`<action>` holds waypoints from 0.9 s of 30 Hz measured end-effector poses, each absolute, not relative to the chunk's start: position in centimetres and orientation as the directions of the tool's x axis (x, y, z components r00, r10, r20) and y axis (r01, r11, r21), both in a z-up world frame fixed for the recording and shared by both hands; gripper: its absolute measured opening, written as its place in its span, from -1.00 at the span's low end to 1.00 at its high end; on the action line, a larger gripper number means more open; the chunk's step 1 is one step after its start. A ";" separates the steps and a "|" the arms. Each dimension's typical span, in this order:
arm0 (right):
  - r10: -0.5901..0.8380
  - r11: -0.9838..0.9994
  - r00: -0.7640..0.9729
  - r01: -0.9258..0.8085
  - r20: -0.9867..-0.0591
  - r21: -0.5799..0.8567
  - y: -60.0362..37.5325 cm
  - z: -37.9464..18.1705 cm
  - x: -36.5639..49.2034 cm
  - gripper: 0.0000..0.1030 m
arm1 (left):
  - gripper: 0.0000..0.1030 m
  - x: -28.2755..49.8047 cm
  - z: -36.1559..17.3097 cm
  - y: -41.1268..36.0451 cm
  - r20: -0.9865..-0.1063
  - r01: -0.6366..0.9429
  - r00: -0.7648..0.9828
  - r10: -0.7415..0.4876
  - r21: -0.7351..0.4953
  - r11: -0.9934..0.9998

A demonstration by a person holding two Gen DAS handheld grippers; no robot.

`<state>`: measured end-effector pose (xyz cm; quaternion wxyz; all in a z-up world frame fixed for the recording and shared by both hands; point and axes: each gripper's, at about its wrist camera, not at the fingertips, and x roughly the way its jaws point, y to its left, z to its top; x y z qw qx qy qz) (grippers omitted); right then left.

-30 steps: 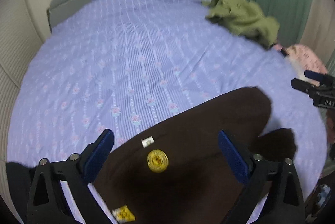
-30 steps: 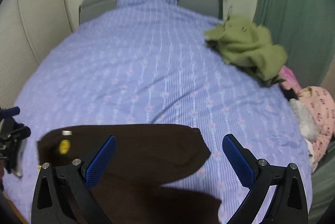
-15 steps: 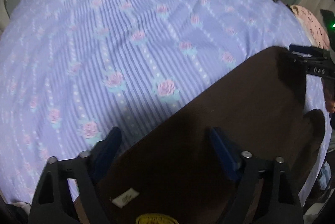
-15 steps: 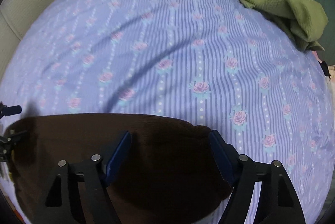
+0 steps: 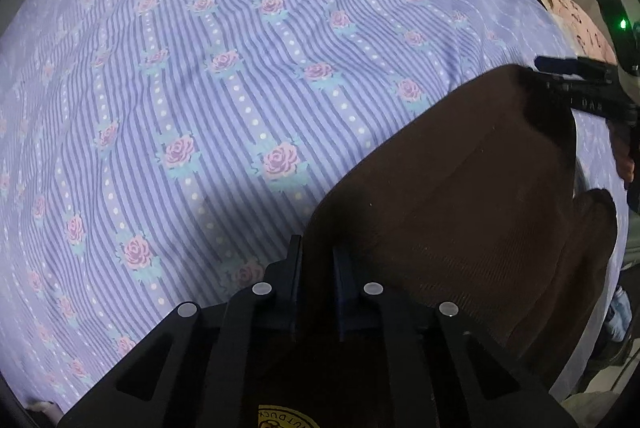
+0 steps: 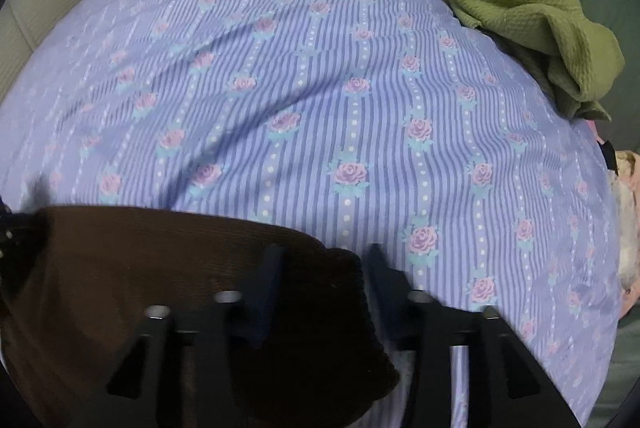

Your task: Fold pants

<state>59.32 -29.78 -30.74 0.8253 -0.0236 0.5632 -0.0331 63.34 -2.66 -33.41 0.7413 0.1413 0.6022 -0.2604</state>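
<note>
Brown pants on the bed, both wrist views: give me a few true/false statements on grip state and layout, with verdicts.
1. The left gripper is shut on the brown pants. True.
2. The right gripper is fully closed. False: its jaws stand apart, straddling the pants' corner.
3. A green garment lies on the bedspread, apart from the pants. True.
4. The bedspread is plain white. False: purple stripes with roses.
5. The pants are already folded into a small square. False: they lie spread wide between the grippers.

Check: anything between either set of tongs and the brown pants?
Nothing visible. The left tongs are shut on the brown pants' edge. The right tongs straddle the pants' corner, jaws not fully closed. The green garment lies apart, far across the floral bedsheet.
</note>
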 end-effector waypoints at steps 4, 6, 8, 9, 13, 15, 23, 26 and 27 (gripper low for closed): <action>-0.068 0.997 0.292 0.043 -0.954 -0.058 -30.0 -32.4 59.9 0.20 | -0.73 63.6 -33.7 -2.5 -0.966 0.539 0.136 -0.219 -0.113 0.835; -0.007 0.999 0.276 0.052 -0.961 0.007 -30.2 -33.1 60.2 -0.17 | -0.76 63.5 -33.6 -2.4 -0.967 0.538 0.138 -0.216 -0.110 0.836; -0.025 0.999 0.289 0.054 -0.957 -0.010 -30.0 -32.7 60.2 -0.42 | -0.78 63.6 -32.9 -2.2 -0.963 0.533 0.146 -0.228 -0.118 0.838; -0.033 0.999 0.311 0.045 -0.950 -0.020 -29.8 -31.9 60.1 -0.44 | -0.78 63.8 -32.3 -2.3 -0.958 0.528 0.158 -0.239 -0.123 0.840; -0.091 0.995 0.446 0.065 -0.890 -0.069 -29.4 -27.5 60.4 -0.45 | -0.78 65.2 -29.3 -1.5 -0.925 0.512 0.262 -0.274 -0.107 0.852; -0.089 0.995 0.483 0.091 -0.871 -0.051 -29.5 -26.3 61.8 -0.44 | -0.78 66.7 -29.5 -1.4 -0.926 0.474 0.280 -0.253 -0.096 0.875; -0.268 0.963 0.452 0.139 -0.851 -0.230 -27.5 -27.8 63.6 0.13 | -0.27 69.6 -31.8 -0.4 -0.948 0.356 0.254 -0.193 -0.094 0.930; -0.386 0.922 0.528 0.211 -0.756 -0.324 -26.7 -24.2 61.3 0.40 | 0.24 69.0 -27.2 1.8 -0.895 0.323 0.402 -0.193 -0.059 0.945; -0.386 0.922 0.546 0.219 -0.744 -0.318 -26.2 -23.1 60.6 0.42 | 0.32 68.3 -25.3 2.7 -0.870 0.334 0.449 -0.205 -0.049 0.941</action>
